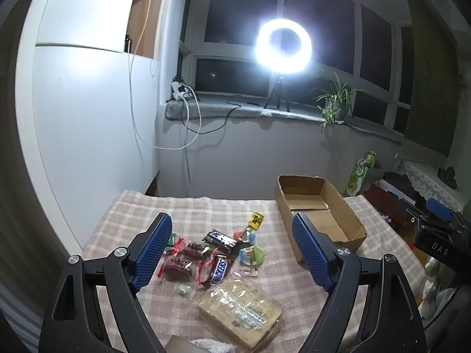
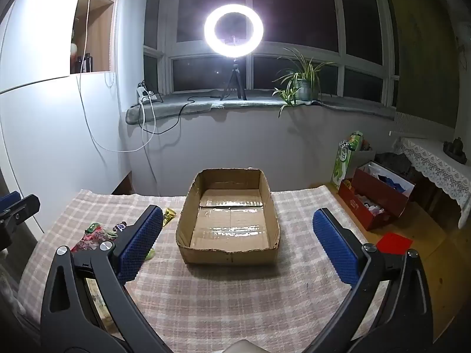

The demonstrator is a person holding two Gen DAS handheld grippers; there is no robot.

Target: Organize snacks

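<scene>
A pile of snacks lies on the checked tablecloth: two Snickers bars, red-wrapped candies, a yellow packet, a green-topped cup and a clear bag of crackers. My left gripper is open and empty above the pile. An open cardboard box stands to the right of the pile; nothing lies in it. My right gripper is open and empty in front of the box. The box also shows in the left wrist view.
A ring light on a tripod and a potted plant stand on the windowsill. Cables hang down the wall at the left. Red boxes and bags sit on the floor to the right of the table.
</scene>
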